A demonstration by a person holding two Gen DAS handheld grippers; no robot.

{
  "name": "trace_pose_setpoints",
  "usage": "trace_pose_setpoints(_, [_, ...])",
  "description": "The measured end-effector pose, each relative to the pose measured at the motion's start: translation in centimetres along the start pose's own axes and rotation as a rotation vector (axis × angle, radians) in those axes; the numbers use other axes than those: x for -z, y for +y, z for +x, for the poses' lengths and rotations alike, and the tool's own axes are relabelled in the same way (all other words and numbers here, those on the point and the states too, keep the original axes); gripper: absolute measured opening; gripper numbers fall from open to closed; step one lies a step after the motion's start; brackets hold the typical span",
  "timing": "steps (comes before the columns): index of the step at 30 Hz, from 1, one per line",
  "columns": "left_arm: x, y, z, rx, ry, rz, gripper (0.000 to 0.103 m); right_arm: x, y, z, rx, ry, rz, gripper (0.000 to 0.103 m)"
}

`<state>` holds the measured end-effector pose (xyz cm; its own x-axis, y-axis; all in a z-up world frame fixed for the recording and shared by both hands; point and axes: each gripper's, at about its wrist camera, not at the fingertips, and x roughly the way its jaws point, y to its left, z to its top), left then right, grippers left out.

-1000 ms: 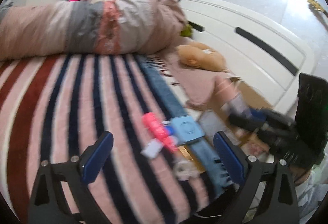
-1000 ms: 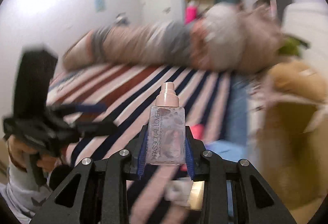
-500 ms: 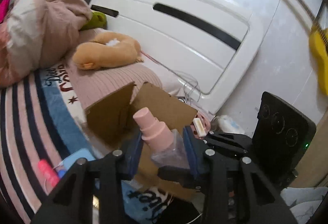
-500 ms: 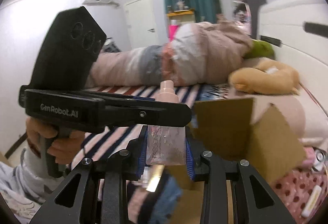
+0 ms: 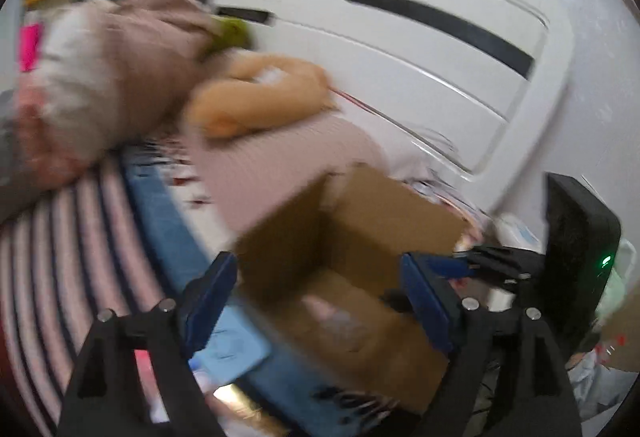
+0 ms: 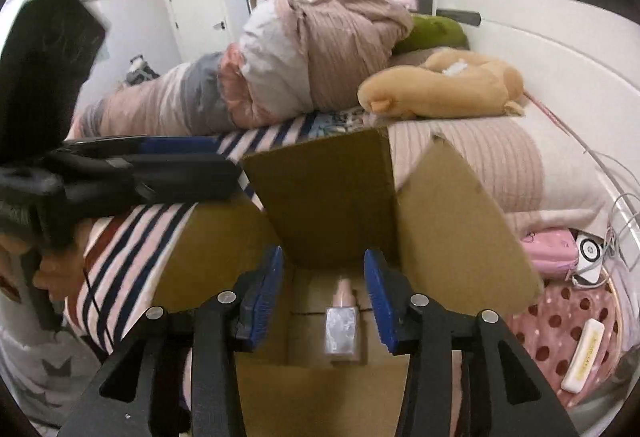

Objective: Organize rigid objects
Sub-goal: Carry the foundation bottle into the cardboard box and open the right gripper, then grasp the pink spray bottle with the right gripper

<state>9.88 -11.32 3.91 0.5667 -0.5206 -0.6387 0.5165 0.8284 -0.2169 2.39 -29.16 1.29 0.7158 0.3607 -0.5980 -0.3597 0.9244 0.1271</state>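
Observation:
An open cardboard box (image 6: 328, 197) stands at the bed's edge; it also shows in the left wrist view (image 5: 360, 237). A clear foundation bottle with a pink pump cap (image 6: 341, 329) lies on the box floor, blurred in the left wrist view (image 5: 336, 321). My right gripper (image 6: 324, 301) is open and empty just above the bottle. My left gripper (image 5: 316, 301) is open and empty, in front of the box. The left gripper's body (image 6: 120, 173) shows at the left of the right wrist view. A light blue flat item (image 5: 232, 349) and something pink (image 5: 142, 359) lie on the striped bedspread.
A striped bedspread (image 6: 132, 257), a rolled duvet (image 6: 280, 61), a tan plush toy (image 6: 440, 89) and a white headboard (image 6: 540, 17) surround the box. To the right lie a pink polka-dot cushion (image 6: 560, 333), a white bar-shaped item (image 6: 584, 355) and cables.
My right gripper has opened and dropped the bottle into the box. My left gripper has swung from the bedspread toward the box and stays open.

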Motion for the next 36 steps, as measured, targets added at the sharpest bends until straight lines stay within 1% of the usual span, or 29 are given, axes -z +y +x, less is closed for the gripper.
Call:
trace_pose_setpoints(3, [2.1,3.8,-3.2,-0.111,-0.035,-0.056,0.081,-0.5,2.7,-1.4,-0.112,-0.061,-0.042,0.038])
trace_pose_setpoints(4, [2.7,4.6,-3.9,-0.142,-0.045,-0.069,0.081,-0.8,4.0,-1.6,-0.151,-0.071,-0.059,0.038])
trace_pose_setpoints(5, [3.7,6.0,-4.9,-0.190,-0.051,-0.089,0.081,-1.1,5.3,-1.6,-0.184,-0.077,-0.077,0.038])
trace_pose_setpoints(6, [4.5,6.9,-5.6,-0.215,-0.055,-0.104,0.082,-1.2,6.8,-1.6,-0.218,-0.075,-0.099,0.038])
trace_pose_setpoints(8, [6.7,9.3,-6.9,-0.248,-0.063,-0.151,0.082,-1.2,9.8,-0.7,-0.280,-0.047,-0.140,0.038])
trace_pose_setpoints(10, [8.7,11.1,-7.8,-0.271,-0.067,-0.186,0.082,-1.0,12.6,1.5,-0.322,0.014,-0.166,0.038])
trace_pose_setpoints(13, [12.0,13.8,-9.4,-0.317,-0.077,-0.246,0.082,-0.2,15.4,6.6,-0.303,0.127,-0.172,0.038])
trace_pose_setpoints(15, [13.6,15.1,-10.0,-0.319,-0.083,-0.292,0.081,0.5,16.3,10.8,-0.269,0.210,-0.152,0.038])
trace_pose_setpoints(20, [16.6,17.7,-9.6,-0.320,-0.067,-0.355,0.081,2.4,15.8,19.5,-0.135,0.327,-0.123,0.038])
trace_pose_setpoints(23, [17.4,18.7,-9.2,-0.315,-0.061,-0.382,0.081,2.6,15.0,23.3,-0.071,0.379,-0.116,0.038])
trace_pose_setpoints(24, [17.6,18.9,-9.3,-0.316,-0.062,-0.388,0.081,2.7,14.8,24.0,-0.066,0.388,-0.115,0.038])
trace_pose_setpoints(26, [17.7,19.3,-9.1,-0.312,-0.061,-0.397,0.081,2.7,14.6,25.1,-0.067,0.395,-0.119,0.036])
trace_pose_setpoints(27, [17.7,19.4,-9.1,-0.309,-0.061,-0.399,0.081,2.6,14.6,25.5,-0.068,0.394,-0.126,0.029])
trace_pose_setpoints(31, [17.5,19.4,-8.6,-0.295,-0.053,-0.403,0.081,2.1,15.0,26.2,-0.071,0.398,-0.158,0.028])
trace_pose_setpoints(33, [17.2,19.1,-8.5,-0.268,-0.055,-0.402,0.081,2.0,15.7,24.9,-0.082,0.360,-0.183,0.028])
trace_pose_setpoints(34, [16.9,19.0,-8.5,-0.255,-0.057,-0.401,0.081,1.8,16.2,23.9,-0.109,0.338,-0.194,0.028])
trace_pose_setpoints(36, [16.1,18.4,-8.8,-0.205,-0.074,-0.392,0.081,1.2,17.1,21.7,-0.174,0.296,-0.202,0.028])
